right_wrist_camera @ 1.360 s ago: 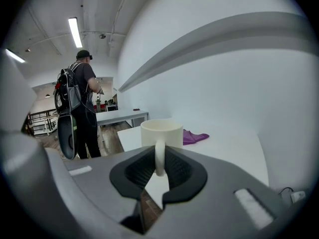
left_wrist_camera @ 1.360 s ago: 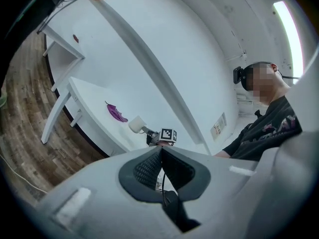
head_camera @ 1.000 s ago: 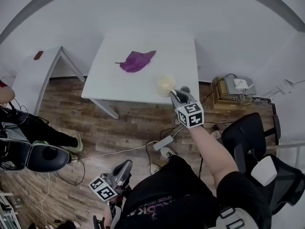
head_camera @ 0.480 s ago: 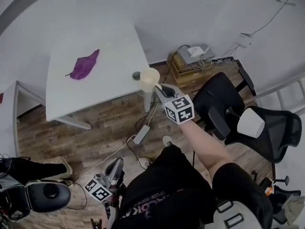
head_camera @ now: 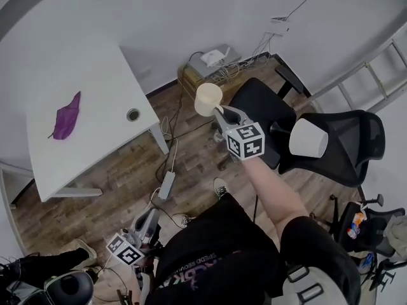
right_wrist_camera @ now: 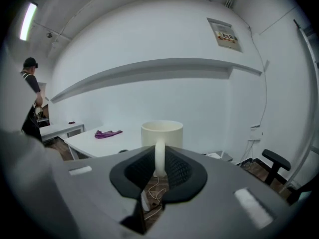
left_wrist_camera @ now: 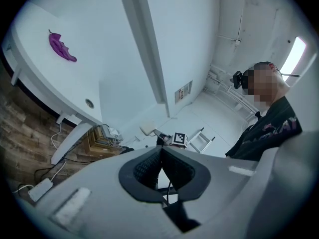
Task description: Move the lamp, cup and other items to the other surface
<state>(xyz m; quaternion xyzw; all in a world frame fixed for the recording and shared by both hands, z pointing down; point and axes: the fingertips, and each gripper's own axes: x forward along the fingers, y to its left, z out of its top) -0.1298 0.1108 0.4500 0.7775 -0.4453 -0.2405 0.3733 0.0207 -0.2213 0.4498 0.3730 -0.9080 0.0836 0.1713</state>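
White desk (head_camera: pixel 95 75) at upper left, purple cloth (head_camera: pixel 65 116) lying on it, well away from its near right corner. Cup (head_camera: pixel 208 98) off the desk, in the air past that corner, handle pinched between fingers of right gripper (head_camera: pixel 220 112). Left gripper (head_camera: pixel 151 216) low over wood floor (head_camera: pixel 127 170), fingers closed together, empty.

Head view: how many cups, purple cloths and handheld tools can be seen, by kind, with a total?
cup: 1
purple cloth: 1
tools, the left tool and the right tool: 2
Total: 4
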